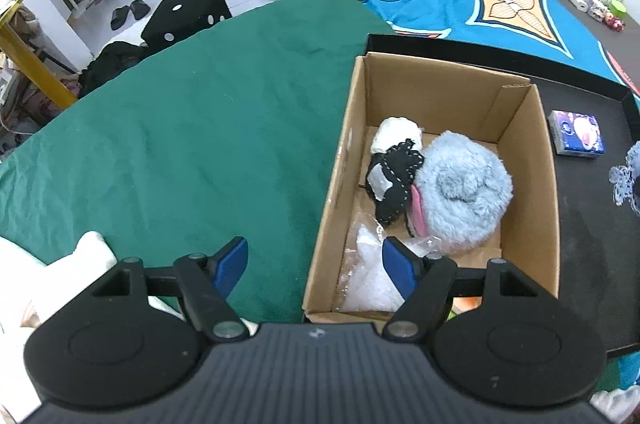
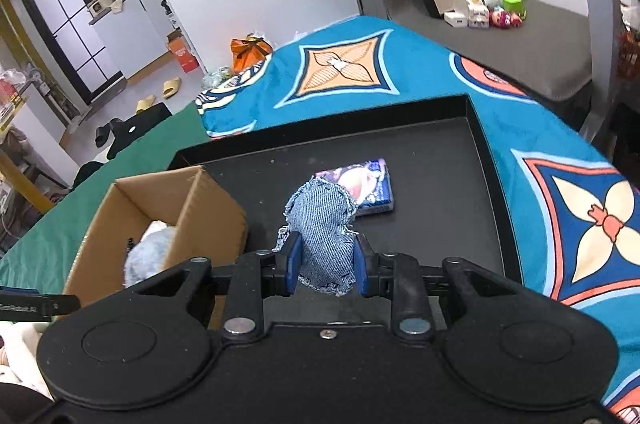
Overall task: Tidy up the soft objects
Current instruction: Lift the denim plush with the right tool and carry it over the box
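A black tray (image 2: 472, 151) lies on the patterned blue cloth (image 2: 440, 71), with a cardboard box (image 1: 340, 183) at its edge holding a fluffy blue plush (image 1: 464, 191) and a black pouch (image 1: 396, 179). The left gripper (image 1: 314, 262) hangs spread and empty over the box's near corner. The right gripper (image 2: 325, 264) pinches a frayed denim piece (image 2: 322, 224) above the tray, just before a small printed packet (image 2: 372, 183).

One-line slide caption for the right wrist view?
Right gripper clamps a frayed denim piece above the black tray, beside the cardboard box.
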The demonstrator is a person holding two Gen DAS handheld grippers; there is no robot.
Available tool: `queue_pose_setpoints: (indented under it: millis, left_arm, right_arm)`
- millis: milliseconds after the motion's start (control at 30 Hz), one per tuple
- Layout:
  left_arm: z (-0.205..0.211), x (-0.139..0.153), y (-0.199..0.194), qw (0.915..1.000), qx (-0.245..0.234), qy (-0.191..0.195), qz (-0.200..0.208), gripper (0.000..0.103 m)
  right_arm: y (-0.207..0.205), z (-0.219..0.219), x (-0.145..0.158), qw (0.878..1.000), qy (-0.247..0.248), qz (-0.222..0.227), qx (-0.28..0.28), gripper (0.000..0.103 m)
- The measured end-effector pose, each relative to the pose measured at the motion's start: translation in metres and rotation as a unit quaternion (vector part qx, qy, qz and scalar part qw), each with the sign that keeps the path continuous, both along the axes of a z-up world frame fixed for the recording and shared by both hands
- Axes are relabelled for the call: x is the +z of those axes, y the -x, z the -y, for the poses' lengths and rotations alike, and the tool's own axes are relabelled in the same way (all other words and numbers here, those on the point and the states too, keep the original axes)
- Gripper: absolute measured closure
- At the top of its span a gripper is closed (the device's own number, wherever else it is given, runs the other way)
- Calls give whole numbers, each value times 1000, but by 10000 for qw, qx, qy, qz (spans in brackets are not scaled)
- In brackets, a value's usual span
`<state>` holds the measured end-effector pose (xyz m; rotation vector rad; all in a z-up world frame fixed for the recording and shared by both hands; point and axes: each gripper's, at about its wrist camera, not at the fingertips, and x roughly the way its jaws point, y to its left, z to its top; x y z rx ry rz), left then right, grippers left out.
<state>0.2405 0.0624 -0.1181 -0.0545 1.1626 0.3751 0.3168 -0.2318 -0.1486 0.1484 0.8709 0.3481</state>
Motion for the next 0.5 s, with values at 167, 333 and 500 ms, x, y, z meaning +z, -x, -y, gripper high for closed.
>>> queue_pose_setpoints:
  millis: [167, 333, 500]
  left_arm:
    - [-3, -2, 3, 9999, 1, 136, 76, 30]
    - [-11, -6, 5, 9996, 33, 261, 62, 30]
    - [-18, -6, 7, 9993, 70, 340, 138, 30]
  right_arm:
    - [9, -9, 12, 9999, 84, 115, 72, 76]
    - [12, -18, 22, 9997, 119, 208, 63, 76]
    - [14, -30, 33, 9990, 216, 352, 168, 76]
